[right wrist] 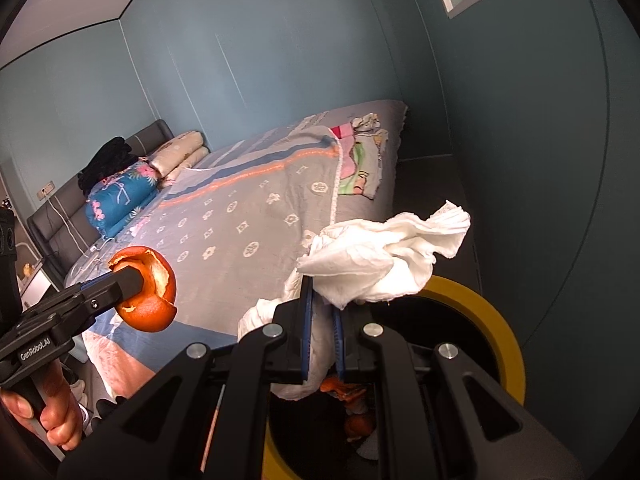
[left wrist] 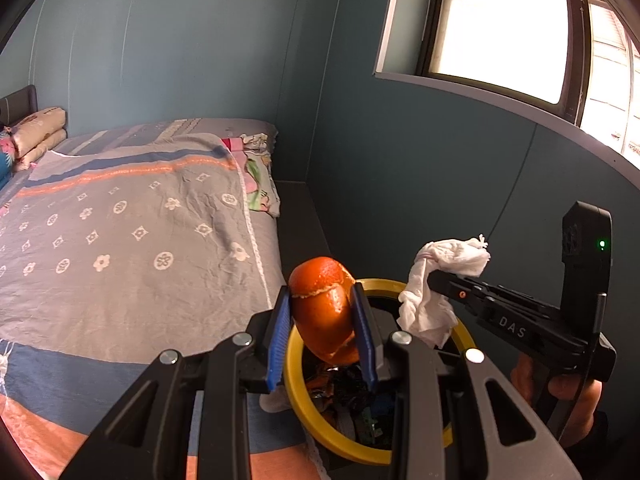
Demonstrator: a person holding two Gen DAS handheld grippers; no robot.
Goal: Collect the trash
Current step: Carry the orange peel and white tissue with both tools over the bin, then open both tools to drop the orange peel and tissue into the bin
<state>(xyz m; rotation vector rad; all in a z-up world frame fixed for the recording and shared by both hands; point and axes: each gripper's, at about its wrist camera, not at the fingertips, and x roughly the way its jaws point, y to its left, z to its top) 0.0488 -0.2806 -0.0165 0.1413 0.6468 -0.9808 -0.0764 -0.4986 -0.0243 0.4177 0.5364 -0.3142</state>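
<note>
Low in the frame, the left hand-held gripper [left wrist: 325, 332] clamps an orange peel [left wrist: 325, 312] and the right hand-held gripper [right wrist: 322, 322] pinches a tissue [right wrist: 384, 256], both above the yellow-rimmed bin [left wrist: 296, 384] beside the bed [left wrist: 120, 220].

Near rim of the yellow-rimmed bin [left wrist: 298, 396] behind the left hand-held gripper [left wrist: 324, 332], contents partly hidden

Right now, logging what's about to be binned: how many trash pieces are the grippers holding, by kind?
Orange peel: 1, in the left gripper
White tissue: 1, in the right gripper
Total: 2, both above the yellow-rimmed bin
</note>
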